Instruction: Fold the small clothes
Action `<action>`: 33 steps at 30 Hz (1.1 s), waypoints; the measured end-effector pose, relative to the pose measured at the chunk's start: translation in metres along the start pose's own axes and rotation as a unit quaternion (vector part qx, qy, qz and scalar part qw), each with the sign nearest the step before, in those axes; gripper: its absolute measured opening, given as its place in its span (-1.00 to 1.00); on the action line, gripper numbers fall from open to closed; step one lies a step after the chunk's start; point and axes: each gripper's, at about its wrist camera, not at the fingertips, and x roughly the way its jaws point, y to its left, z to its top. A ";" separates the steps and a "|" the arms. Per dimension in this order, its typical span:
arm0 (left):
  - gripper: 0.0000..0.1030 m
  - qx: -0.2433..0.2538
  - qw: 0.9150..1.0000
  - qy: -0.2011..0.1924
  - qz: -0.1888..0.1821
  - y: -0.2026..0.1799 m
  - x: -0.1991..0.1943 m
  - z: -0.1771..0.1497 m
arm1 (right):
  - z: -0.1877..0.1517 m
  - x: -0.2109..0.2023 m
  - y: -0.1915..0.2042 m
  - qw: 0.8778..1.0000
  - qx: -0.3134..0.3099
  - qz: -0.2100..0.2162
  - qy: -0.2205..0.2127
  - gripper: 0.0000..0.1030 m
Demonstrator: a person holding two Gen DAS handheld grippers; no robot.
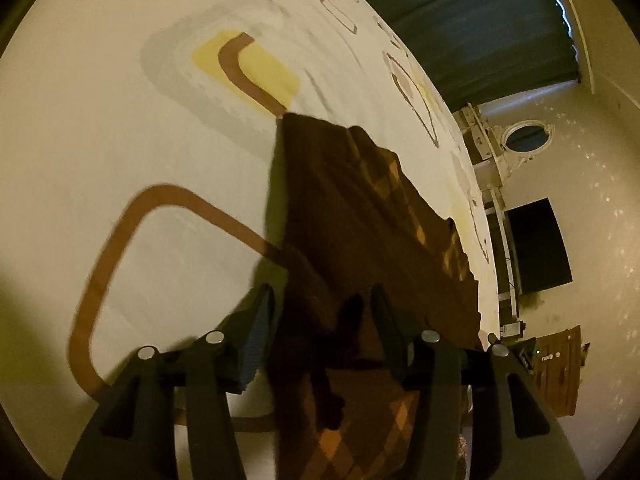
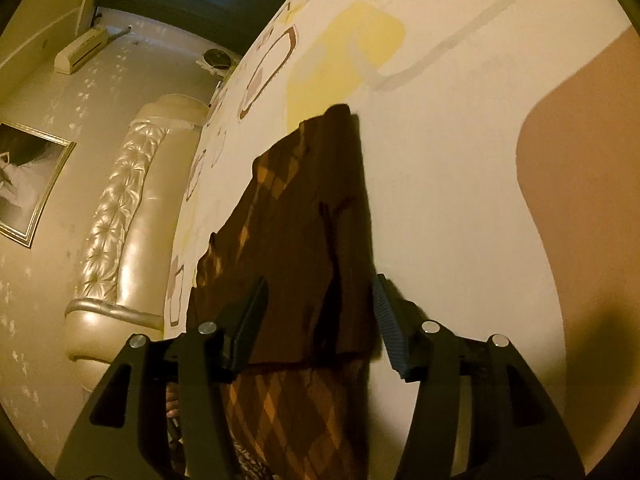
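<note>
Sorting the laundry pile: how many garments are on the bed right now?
1. A brown argyle garment lies on the bedsheet, between both tongs. More may lie outside the views.

A cream bedsheet [image 1: 100,128] with brown, yellow and grey rounded shapes covers the bed; a tufted, pearly headboard [image 2: 116,208] stands behind; patterned beige walls carry a framed picture [image 2: 28,184], an air conditioner [image 2: 80,54] and dark curtains [image 1: 480,32]; warm, dim light.
</note>
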 end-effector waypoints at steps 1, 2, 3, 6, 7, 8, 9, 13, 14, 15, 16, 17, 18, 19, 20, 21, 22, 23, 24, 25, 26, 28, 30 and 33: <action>-0.26 0.005 1.000 0.000 0.010 -0.003 0.000 -0.001 | -0.001 -0.001 -0.001 1.000 0.003 0.002 -0.002 0.05; -0.54 0.011 0.999 0.001 0.031 -0.005 0.002 -0.002 | -0.002 -0.002 -0.001 1.000 0.004 0.003 -0.003 0.06; -0.66 0.015 0.999 0.002 0.044 -0.005 0.002 -0.003 | -0.002 -0.002 -0.002 1.000 0.006 0.005 -0.003 0.06; -0.79 0.004 0.999 0.002 0.046 -0.001 -0.001 -0.005 | -0.003 -0.003 -0.002 1.000 0.006 0.006 -0.001 0.06; -0.80 0.007 0.999 -0.001 0.051 -0.001 -0.001 -0.005 | -0.004 -0.003 -0.002 1.000 0.005 0.006 0.000 0.06; -0.80 0.014 0.998 -0.004 0.058 -0.004 -0.001 -0.007 | -0.004 -0.003 -0.003 1.000 0.004 0.006 0.000 0.06; -0.81 0.022 0.998 -0.006 0.065 -0.006 0.000 -0.009 | -0.002 -0.003 -0.003 1.000 0.005 0.006 -0.001 0.06; -0.81 0.024 0.997 -0.009 0.068 -0.005 -0.002 -0.009 | 0.004 0.000 -0.006 1.000 0.006 0.006 0.003 0.06; -0.81 0.022 0.998 -0.009 0.066 -0.005 -0.001 -0.009 | 0.005 0.003 -0.006 1.000 0.005 0.006 0.009 0.06; -0.81 0.021 0.998 -0.009 0.065 -0.003 -0.002 -0.011 | 0.005 0.003 -0.006 1.000 0.004 0.004 0.009 0.06; -0.81 0.023 0.997 -0.010 0.067 -0.004 -0.001 -0.012 | 0.004 0.003 -0.006 1.000 0.001 0.004 0.008 0.06; -0.81 0.027 0.997 -0.012 0.070 -0.005 -0.001 -0.013 | 0.003 0.003 -0.005 1.000 -0.004 0.002 0.009 0.00; -0.81 0.032 0.997 -0.014 0.074 -0.007 -0.001 -0.014 | 0.001 0.003 -0.004 1.000 -0.014 -0.007 0.011 -0.22; -0.82 0.035 0.996 -0.015 0.078 -0.009 0.001 -0.014 | 0.000 0.004 -0.004 0.999 -0.021 -0.021 0.012 -0.40; -0.82 0.036 0.996 -0.016 0.080 -0.009 0.000 -0.015 | -0.001 0.006 -0.005 0.999 -0.026 -0.036 0.016 -0.70; -0.82 0.037 0.996 -0.017 0.082 -0.011 0.002 -0.015 | -0.002 0.008 -0.009 0.999 -0.027 -0.041 0.025 -0.75; -0.82 0.037 0.996 -0.017 0.082 -0.011 0.002 -0.015 | -0.002 0.008 -0.012 0.999 -0.023 -0.037 0.023 -0.77; -0.82 0.036 0.996 -0.017 0.082 -0.010 0.002 -0.016 | -0.002 0.007 -0.014 0.999 -0.018 -0.034 0.021 -0.78; -0.82 0.036 0.996 -0.018 0.082 -0.010 0.002 -0.016 | -0.002 0.007 -0.015 0.999 -0.016 -0.032 0.021 -0.79; -0.82 0.035 0.996 -0.018 0.081 -0.010 0.002 -0.016 | -0.002 0.007 -0.016 0.999 -0.016 -0.032 0.019 -0.79; -0.82 0.034 0.996 -0.018 0.079 -0.009 0.002 -0.016 | -0.003 0.006 -0.016 0.999 -0.016 -0.032 0.018 -0.79; -0.83 0.026 0.997 -0.015 0.066 -0.007 0.002 -0.015 | -0.003 0.005 -0.018 0.999 -0.012 -0.027 0.015 -0.79; -0.82 0.020 0.999 -0.013 0.048 -0.003 -0.001 -0.015 | -0.004 0.003 -0.023 1.000 0.005 -0.011 0.016 -0.73; -0.79 0.020 0.999 -0.016 0.042 0.000 -0.014 -0.020 | -0.005 -0.005 -0.026 0.999 0.015 0.009 0.030 -0.55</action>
